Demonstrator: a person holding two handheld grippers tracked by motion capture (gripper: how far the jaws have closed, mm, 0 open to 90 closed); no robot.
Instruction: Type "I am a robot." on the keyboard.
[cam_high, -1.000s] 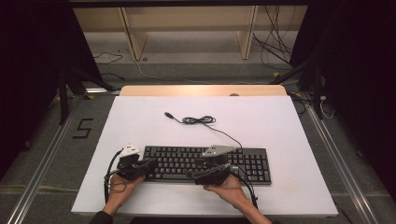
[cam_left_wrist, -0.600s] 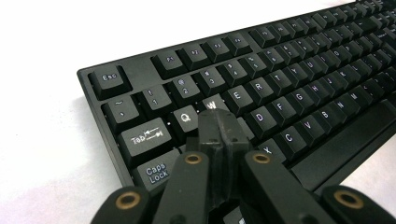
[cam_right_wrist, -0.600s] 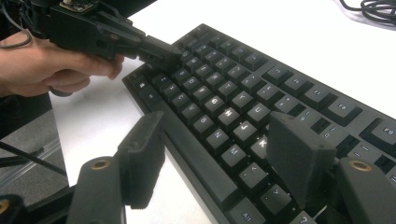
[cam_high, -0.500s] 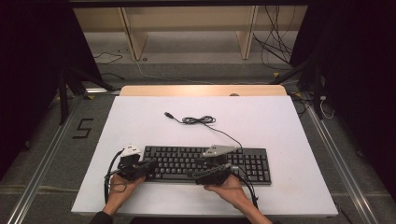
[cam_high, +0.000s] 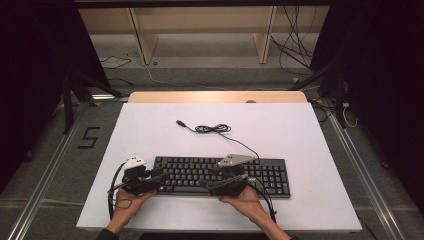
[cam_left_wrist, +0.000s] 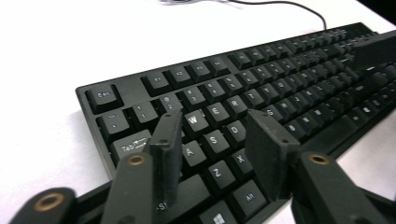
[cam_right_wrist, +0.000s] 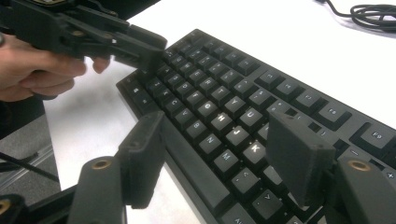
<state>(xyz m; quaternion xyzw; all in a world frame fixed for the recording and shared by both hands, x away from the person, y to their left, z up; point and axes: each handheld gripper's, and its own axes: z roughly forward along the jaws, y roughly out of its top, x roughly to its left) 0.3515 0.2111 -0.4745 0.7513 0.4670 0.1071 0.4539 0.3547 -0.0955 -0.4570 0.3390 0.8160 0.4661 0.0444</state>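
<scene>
A black keyboard (cam_high: 220, 175) lies flat on the white table (cam_high: 300, 130), near its front edge. My left gripper (cam_high: 158, 179) hovers over the keyboard's left end. Its jaws have just been opening and now stand apart above the W, A, S and D keys (cam_left_wrist: 215, 119), with nothing gripped between them. My right gripper (cam_high: 215, 185) is over the middle of the keyboard. Its jaws have just closed a little but remain wide open over the H, J and K keys (cam_right_wrist: 217, 121). The left gripper (cam_right_wrist: 140, 46) appears farther off in the right gripper view.
The keyboard's black cable (cam_high: 212, 129) is coiled on the table behind it and ends in a loose plug (cam_high: 179, 122). A wooden strip (cam_high: 215, 96) borders the table's far edge. Shelving and floor cables lie beyond it.
</scene>
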